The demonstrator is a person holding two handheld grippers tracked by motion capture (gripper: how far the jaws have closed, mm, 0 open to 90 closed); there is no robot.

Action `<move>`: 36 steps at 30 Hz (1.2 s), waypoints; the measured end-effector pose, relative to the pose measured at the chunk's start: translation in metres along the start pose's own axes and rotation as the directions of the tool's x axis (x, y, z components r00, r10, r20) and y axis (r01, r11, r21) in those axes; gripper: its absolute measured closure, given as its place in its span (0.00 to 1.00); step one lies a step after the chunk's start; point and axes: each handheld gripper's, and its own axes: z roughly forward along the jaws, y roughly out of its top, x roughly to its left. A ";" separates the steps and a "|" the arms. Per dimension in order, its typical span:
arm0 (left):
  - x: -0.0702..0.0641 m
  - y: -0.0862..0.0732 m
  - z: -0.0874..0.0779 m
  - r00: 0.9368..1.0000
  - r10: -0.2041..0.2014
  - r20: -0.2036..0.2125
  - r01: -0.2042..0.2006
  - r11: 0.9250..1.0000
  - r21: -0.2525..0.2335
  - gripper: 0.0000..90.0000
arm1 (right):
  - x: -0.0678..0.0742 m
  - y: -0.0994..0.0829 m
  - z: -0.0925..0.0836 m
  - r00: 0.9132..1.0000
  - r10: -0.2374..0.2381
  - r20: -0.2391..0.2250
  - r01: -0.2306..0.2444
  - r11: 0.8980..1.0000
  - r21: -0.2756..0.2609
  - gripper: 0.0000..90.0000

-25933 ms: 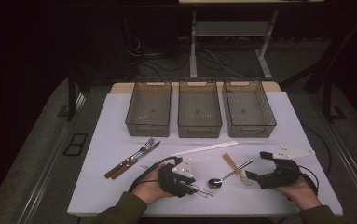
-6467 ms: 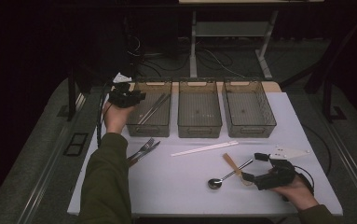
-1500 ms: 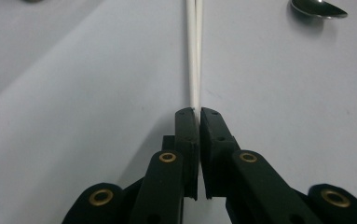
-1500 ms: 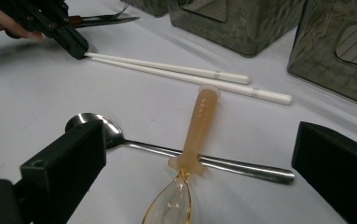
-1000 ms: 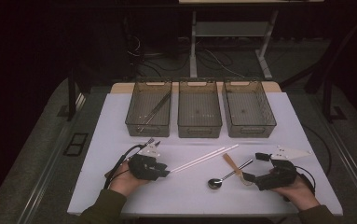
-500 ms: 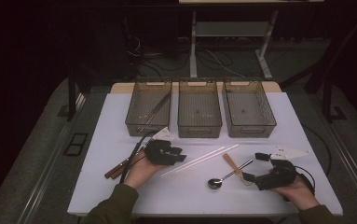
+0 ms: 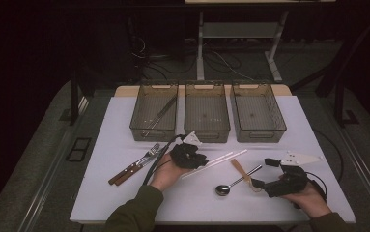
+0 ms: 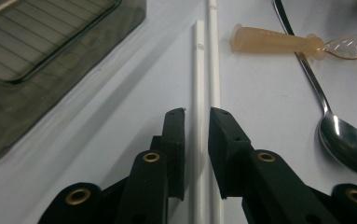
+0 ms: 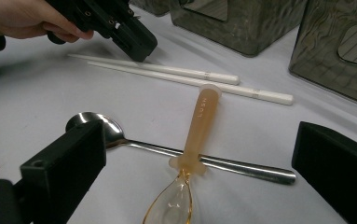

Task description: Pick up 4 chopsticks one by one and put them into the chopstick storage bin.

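White chopsticks point(image 8: 205, 70) lie side by side on the surface point(image 7: 100, 145), near the front of the middle bin point(image 7: 206, 112), and the left claw point(image 8: 196, 122) is set over their near ends. Its jaws have just been closing and now straddle one stick with a narrow gap on either side; the pads do not look pressed on it yet. The second stick runs just beside the right-hand jaw, partly under its edge.

That is the risk, as I judge it: the jaws may clamp one stick only and nudge the other away, or pinch both unevenly so that one rolls out on lifting. A grip this near the end could also let the far tips sag and drag on the surface, toward the amber plastic spoon point(image 9: 195, 135) and the metal spoon point(image 9: 176, 149) that lie crossed close by.

The right claw point(image 9: 199, 186) rests with its jaws wide apart around those spoons, touching neither. Two forks point(image 7: 135, 165) wait at the left, and a knife-like piece lies in the left bin point(image 7: 153, 113).
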 end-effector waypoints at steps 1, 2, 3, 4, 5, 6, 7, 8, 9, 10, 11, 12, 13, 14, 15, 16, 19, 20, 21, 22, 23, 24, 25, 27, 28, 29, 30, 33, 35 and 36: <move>0.000 0.000 0.002 1.000 -0.001 0.002 0.001 1.000 0.001 0.85 | 0.000 0.000 0.000 1.000 0.000 0.000 0.000 1.000 0.000 0.03; -0.001 0.000 0.003 1.000 0.001 0.000 -0.001 1.000 0.007 0.85 | 0.000 0.000 0.000 1.000 -0.001 -0.001 0.001 1.000 0.000 0.03; -0.001 0.000 0.004 1.000 0.000 0.003 0.000 1.000 0.006 0.85 | 0.000 0.000 0.000 1.000 -0.002 -0.001 0.002 1.000 0.000 0.03; -0.001 0.000 0.005 1.000 0.003 0.002 -0.003 1.000 0.013 0.85 | 0.000 0.000 0.000 1.000 -0.002 -0.001 0.002 1.000 0.000 0.03; -0.002 -0.001 0.006 1.000 0.010 -0.005 -0.009 1.000 0.020 0.86 | 0.000 0.000 0.000 1.000 -0.002 -0.001 0.002 1.000 0.000 0.03; -0.002 -0.001 0.006 1.000 0.011 -0.004 -0.011 1.000 0.026 0.86 | 0.000 0.000 0.000 1.000 -0.001 -0.001 0.001 1.000 -0.001 0.03; -0.002 -0.001 0.007 1.000 0.011 -0.004 -0.011 1.000 0.027 0.87 | 0.000 0.000 0.000 1.000 -0.001 -0.001 0.001 1.000 -0.002 0.03; -0.002 -0.002 0.008 1.000 0.019 -0.008 -0.019 0.999 0.029 0.88 | 0.000 0.000 0.000 1.000 -0.001 -0.002 0.001 1.000 -0.001 0.03; -0.003 -0.002 0.008 1.000 0.025 -0.015 -0.024 0.999 0.029 0.89 | 0.000 0.000 0.000 1.000 -0.001 -0.002 0.001 1.000 -0.001 0.03; -0.003 -0.002 0.008 0.999 0.037 -0.023 -0.036 0.999 0.030 0.90 | 0.000 0.000 0.000 1.000 -0.001 -0.002 0.001 1.000 -0.001 0.03; -0.004 -0.002 0.008 0.999 0.035 -0.024 -0.035 0.999 0.027 0.91 | 0.000 0.000 0.000 1.000 -0.002 -0.002 0.002 1.000 -0.001 0.03; -0.003 -0.003 0.008 0.999 0.037 -0.023 -0.036 0.999 0.028 0.91 | 0.001 0.000 0.000 1.000 -0.001 -0.003 0.001 1.000 -0.002 0.03; -0.003 -0.003 0.008 0.999 0.043 -0.023 -0.042 0.999 0.029 0.91 | 0.000 0.000 0.000 1.000 -0.001 -0.003 0.001 1.000 -0.001 0.03; -0.004 -0.003 0.008 0.999 0.046 -0.026 -0.046 0.999 0.025 0.91 | 0.000 0.000 0.000 1.000 0.000 -0.004 0.000 1.000 -0.002 0.03; -0.004 -0.003 0.008 0.998 0.054 -0.029 -0.054 0.998 0.025 0.92 | 0.000 0.000 0.000 1.000 0.000 -0.004 0.000 1.000 -0.003 0.03; -0.005 -0.003 0.008 0.998 0.059 -0.031 -0.059 0.998 0.026 0.92 | 0.000 0.000 0.000 1.000 0.001 -0.005 -0.001 1.000 -0.003 0.03; -0.006 -0.004 0.009 0.997 0.070 -0.034 -0.069 0.997 0.023 0.93 | 0.000 0.000 0.000 1.000 0.004 -0.005 -0.004 1.000 -0.006 0.03; -0.006 -0.004 0.009 0.997 0.072 -0.034 -0.071 0.997 0.020 0.93 | 0.000 0.000 0.000 1.000 0.005 -0.006 -0.005 1.000 -0.007 0.03; -0.005 -0.004 0.008 0.997 0.075 -0.032 -0.075 0.997 0.020 0.93 | 0.000 0.000 0.000 1.000 0.004 -0.006 -0.004 1.000 -0.006 0.03; -0.005 -0.004 0.008 0.997 0.074 -0.030 -0.074 0.997 0.019 0.93 | 0.000 0.000 0.000 1.000 0.002 -0.007 -0.002 1.000 -0.006 0.03; -0.005 -0.004 0.008 0.997 0.075 -0.028 -0.074 0.997 0.017 0.93 | 0.000 0.000 0.000 1.000 0.003 -0.007 -0.003 1.000 -0.005 0.03; -0.004 -0.004 0.008 0.997 0.075 -0.026 -0.074 0.997 0.016 0.93 | 0.000 0.000 0.000 1.000 0.006 -0.007 -0.006 1.000 -0.004 0.03; -0.004 -0.004 0.008 0.997 0.069 -0.022 -0.069 0.997 0.015 0.93 | -0.001 0.000 0.000 1.000 0.010 -0.006 -0.010 1.000 -0.003 0.03; -0.003 -0.004 0.008 0.998 0.063 -0.017 -0.063 0.998 0.013 0.93 | -0.001 0.000 0.000 1.000 0.009 -0.004 -0.009 1.000 -0.005 0.03; -0.003 -0.004 0.008 0.998 0.062 -0.017 -0.062 0.998 0.014 0.93 | 0.000 0.000 0.000 1.000 0.004 -0.005 -0.004 1.000 -0.008 0.03; -0.003 -0.004 0.008 0.998 0.063 -0.018 -0.062 0.998 0.016 0.93 | 0.000 0.000 -0.001 1.000 0.002 -0.006 -0.002 1.000 -0.007 0.03; -0.003 -0.004 0.007 0.998 0.061 -0.018 -0.060 0.998 0.017 0.93 | 0.000 0.000 -0.001 1.000 0.000 -0.007 0.000 1.000 -0.006 0.03; -0.001 -0.004 0.004 0.999 0.048 -0.016 -0.048 0.999 0.016 0.93 | 0.000 0.000 -0.001 1.000 0.004 -0.006 -0.004 1.000 -0.009 0.03; 0.001 -0.003 0.001 0.999 0.046 -0.020 -0.045 0.999 0.011 0.93 | 0.000 0.000 -0.001 1.000 0.003 -0.006 -0.003 1.000 -0.007 0.03; 0.001 -0.003 -0.001 0.999 0.040 -0.020 -0.040 0.999 0.000 0.93 | 0.000 0.000 -0.001 1.000 0.003 -0.006 -0.003 1.000 -0.007 0.03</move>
